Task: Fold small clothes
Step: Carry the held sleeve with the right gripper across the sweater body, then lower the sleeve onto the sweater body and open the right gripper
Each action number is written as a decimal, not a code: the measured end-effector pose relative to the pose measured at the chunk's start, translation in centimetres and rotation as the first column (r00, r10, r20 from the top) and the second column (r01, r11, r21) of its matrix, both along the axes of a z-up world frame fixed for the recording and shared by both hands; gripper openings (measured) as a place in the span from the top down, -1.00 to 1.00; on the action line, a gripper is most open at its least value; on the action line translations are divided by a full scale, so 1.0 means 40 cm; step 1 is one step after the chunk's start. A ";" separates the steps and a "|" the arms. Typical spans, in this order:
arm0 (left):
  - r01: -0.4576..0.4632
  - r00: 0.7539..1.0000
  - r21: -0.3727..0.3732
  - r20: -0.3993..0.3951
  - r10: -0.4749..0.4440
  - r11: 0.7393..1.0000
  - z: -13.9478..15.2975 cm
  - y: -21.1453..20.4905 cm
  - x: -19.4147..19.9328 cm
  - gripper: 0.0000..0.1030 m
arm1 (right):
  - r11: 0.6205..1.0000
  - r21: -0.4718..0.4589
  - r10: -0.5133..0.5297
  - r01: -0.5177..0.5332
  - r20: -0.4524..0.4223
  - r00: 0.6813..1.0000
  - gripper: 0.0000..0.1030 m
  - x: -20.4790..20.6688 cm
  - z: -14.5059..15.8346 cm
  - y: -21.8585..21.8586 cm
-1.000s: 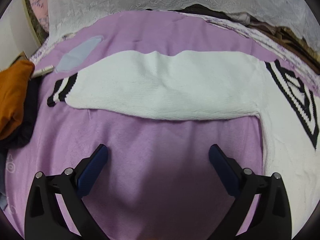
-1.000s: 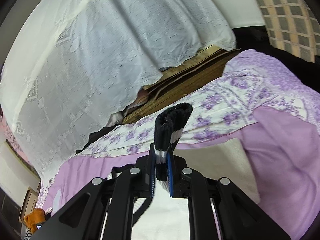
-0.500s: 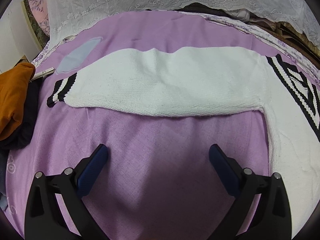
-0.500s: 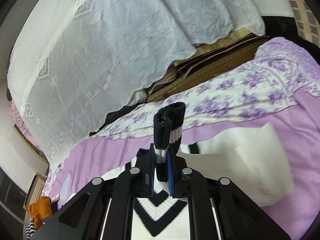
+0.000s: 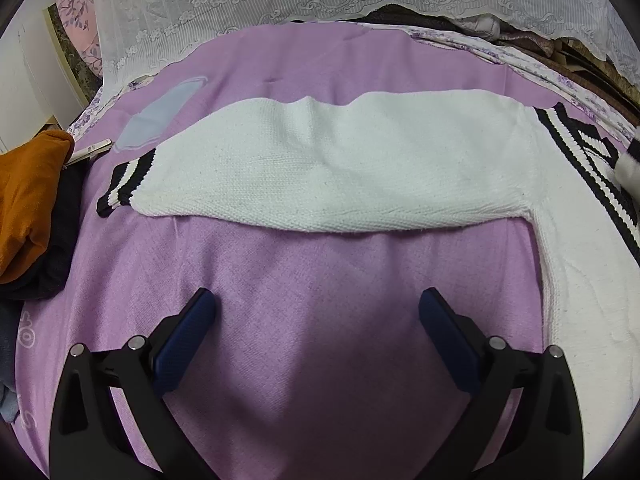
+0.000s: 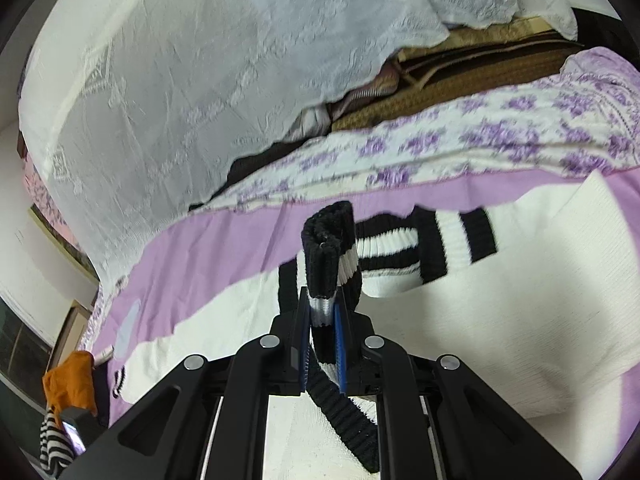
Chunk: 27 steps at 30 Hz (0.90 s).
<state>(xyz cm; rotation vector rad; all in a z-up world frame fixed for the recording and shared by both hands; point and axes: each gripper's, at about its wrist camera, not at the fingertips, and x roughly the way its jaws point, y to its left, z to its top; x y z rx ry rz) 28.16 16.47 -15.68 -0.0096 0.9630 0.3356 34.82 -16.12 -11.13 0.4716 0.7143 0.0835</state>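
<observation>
White sweater (image 5: pixel 352 176) lies spread on the purple bedspread (image 5: pixel 320 320), one sleeve running across mid-frame to a striped cuff (image 5: pixel 126 184) at left. Left tongs (image 5: pixel 316 312): apart, low centre, over bare bedspread, touching nothing. Right tongs (image 6: pixel 322 344): clamped on the other black-and-white cuff (image 6: pixel 330 256), raised above the sweater body. Orange garment (image 5: pixel 28 200) at left edge.

We see soft, even indoor light, a dim shadow near the lens, heavy fisheye bending, dark vignetted corners.
</observation>
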 end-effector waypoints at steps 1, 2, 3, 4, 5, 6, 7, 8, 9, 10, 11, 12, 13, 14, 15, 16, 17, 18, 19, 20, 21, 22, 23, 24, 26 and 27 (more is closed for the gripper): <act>0.000 1.000 0.000 0.000 0.000 1.000 0.000 0.000 0.000 -0.92 | 1.000 -0.002 0.002 -0.002 -0.009 1.000 0.78 0.005 -0.010 0.004; 0.000 1.000 0.000 0.000 0.000 1.000 0.000 0.000 0.000 -0.92 | 1.000 -0.003 0.004 -0.004 -0.016 1.000 0.78 0.008 -0.018 0.010; 0.000 1.000 0.000 0.000 0.000 1.000 0.000 0.000 0.000 -0.92 | 1.000 -0.004 0.007 -0.007 -0.021 1.000 0.78 0.010 -0.025 0.014; 0.000 1.000 0.000 0.000 0.000 1.000 0.000 0.001 0.000 -0.92 | 1.000 -0.008 0.010 -0.010 -0.025 1.000 0.78 0.013 -0.032 0.021; 0.000 1.000 -0.001 0.000 0.000 1.000 0.000 0.001 -0.001 -0.92 | 1.000 -0.010 0.012 -0.012 -0.027 1.000 0.78 0.011 -0.037 0.025; 0.000 1.000 -0.001 0.000 0.000 1.000 -0.001 0.001 0.000 -0.92 | 1.000 -0.015 0.015 -0.016 -0.028 0.999 0.78 0.011 -0.041 0.032; 0.001 1.000 -0.001 0.000 -0.001 1.000 -0.001 0.001 -0.001 -0.92 | 1.000 -0.018 0.018 -0.018 -0.028 0.999 0.78 0.012 -0.043 0.038; 0.001 1.000 -0.001 0.000 -0.001 1.000 -0.001 0.001 -0.001 -0.92 | 1.000 -0.022 0.022 -0.022 -0.028 0.999 0.78 0.014 -0.044 0.044; 0.001 1.000 -0.001 0.000 -0.001 1.000 -0.001 0.001 0.000 -0.92 | 0.999 -0.026 0.026 -0.027 -0.029 0.999 0.78 0.016 -0.046 0.049; 0.001 1.000 -0.001 0.001 -0.001 1.000 -0.001 0.001 -0.001 -0.92 | 0.999 -0.032 0.030 -0.031 -0.029 0.999 0.78 0.018 -0.047 0.055; 0.001 1.000 -0.001 0.001 -0.001 1.000 -0.001 0.001 0.000 -0.92 | 0.998 -0.043 0.039 -0.040 -0.033 0.999 0.78 0.021 -0.052 0.066; 0.001 1.000 -0.002 0.001 -0.001 1.000 -0.001 0.001 0.000 -0.92 | 0.997 -0.052 0.051 -0.053 -0.040 0.998 0.77 0.025 -0.056 0.074; 0.001 1.000 -0.002 0.001 -0.001 1.000 -0.001 0.001 0.000 -0.92 | 0.995 -0.065 0.078 -0.082 -0.061 0.995 0.75 0.032 -0.068 0.088; 0.001 1.000 -0.002 0.001 -0.001 1.000 -0.001 0.001 -0.001 -0.92 | 0.991 -0.075 0.102 -0.108 -0.087 0.991 0.70 0.038 -0.080 0.099; 0.001 1.000 -0.004 0.001 -0.001 1.000 -0.001 0.002 0.000 -0.92 | 0.987 -0.083 0.128 -0.138 -0.121 0.984 0.63 0.045 -0.095 0.112; 0.001 1.000 -0.005 0.001 -0.001 1.000 -0.001 0.003 0.000 -0.92 | 0.982 -0.088 0.150 -0.165 -0.154 0.977 0.62 0.049 -0.113 0.123; 0.001 1.000 -0.008 0.001 -0.001 1.000 -0.001 0.004 0.001 -0.92 | 0.980 -0.099 0.156 -0.173 -0.158 0.975 0.60 0.048 -0.119 0.128; 0.001 1.000 -0.011 0.002 -0.001 1.000 0.000 0.005 0.000 -0.92 | 0.979 -0.104 0.160 -0.176 -0.153 0.975 0.55 0.043 -0.118 0.129; 0.002 1.000 -0.014 0.002 -0.002 1.000 0.000 0.006 0.000 -0.92 | 0.979 -0.102 0.163 -0.179 -0.148 0.976 0.50 0.039 -0.114 0.129; 0.002 1.000 -0.020 0.003 -0.002 1.000 0.001 0.008 0.001 -0.92 | 0.980 -0.080 0.171 -0.183 -0.144 0.975 0.42 0.033 -0.107 0.124; 0.003 1.000 -0.025 0.003 -0.003 1.000 0.001 0.010 0.001 -0.92 | 0.981 -0.060 0.174 -0.184 -0.137 0.975 0.42 0.026 -0.097 0.118; 0.003 1.000 -0.032 0.003 -0.003 0.999 0.002 0.013 0.001 -0.92 | 0.982 -0.046 0.178 -0.185 -0.116 0.977 0.42 0.013 -0.080 0.107; 0.004 1.000 -0.038 0.004 -0.003 0.999 0.002 0.016 0.000 -0.92 | 0.981 -0.049 0.181 -0.186 -0.099 0.979 0.42 0.004 -0.066 0.103; 0.004 1.000 -0.044 0.004 -0.004 0.999 0.003 0.018 0.000 -0.92 | 0.981 -0.063 0.178 -0.183 -0.076 0.981 0.42 -0.008 -0.049 0.096; 0.005 1.000 -0.049 0.005 -0.005 0.999 0.003 0.019 0.000 -0.92 | 0.980 -0.112 0.160 -0.162 -0.028 0.987 0.42 -0.042 -0.012 0.070; 0.006 1.000 -0.050 0.005 -0.006 0.999 0.003 0.020 0.000 -0.92 | 0.979 -0.131 0.156 -0.157 -0.016 0.988 0.42 -0.051 -0.001 0.057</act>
